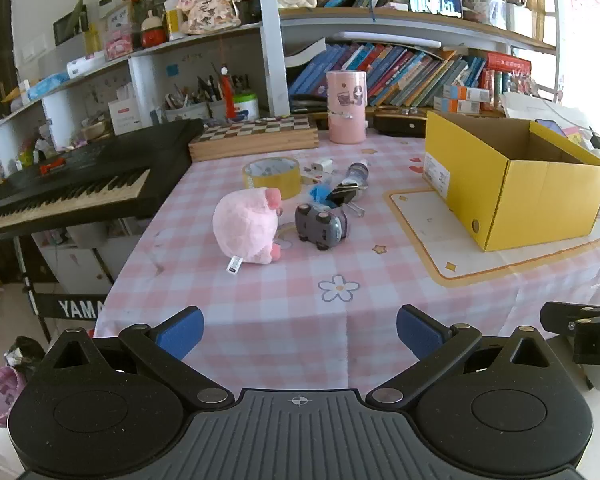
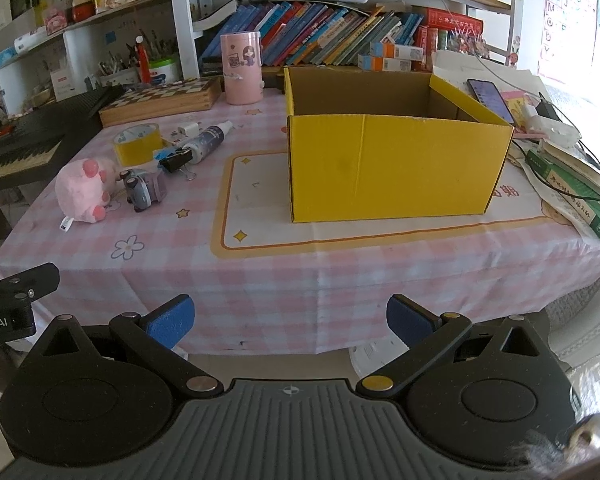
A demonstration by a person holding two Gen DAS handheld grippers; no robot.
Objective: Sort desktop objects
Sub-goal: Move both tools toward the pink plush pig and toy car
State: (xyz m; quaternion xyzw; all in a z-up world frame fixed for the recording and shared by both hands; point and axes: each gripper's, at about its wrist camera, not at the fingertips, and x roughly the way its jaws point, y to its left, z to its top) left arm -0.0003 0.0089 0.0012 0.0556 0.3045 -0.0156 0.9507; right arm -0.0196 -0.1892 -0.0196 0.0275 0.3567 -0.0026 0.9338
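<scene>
Both grippers hang wide apart and empty at the near edge of the desk [image 2: 340, 280], nothing sorted yet.

I'd send the left gripper [image 1: 300, 330] to the pink plush toy [image 1: 246, 226] first, since it lies nearest, taking it across its soft middle and clear of the grey toy car [image 1: 320, 222] just right of it. Tape roll [image 1: 272, 176], binder clip [image 2: 176, 162] and spray bottle [image 2: 210, 140] cluster beyond. The right gripper [image 2: 290, 322] faces the open yellow box [image 2: 396, 168], seemingly empty, well right of the pile.
</scene>
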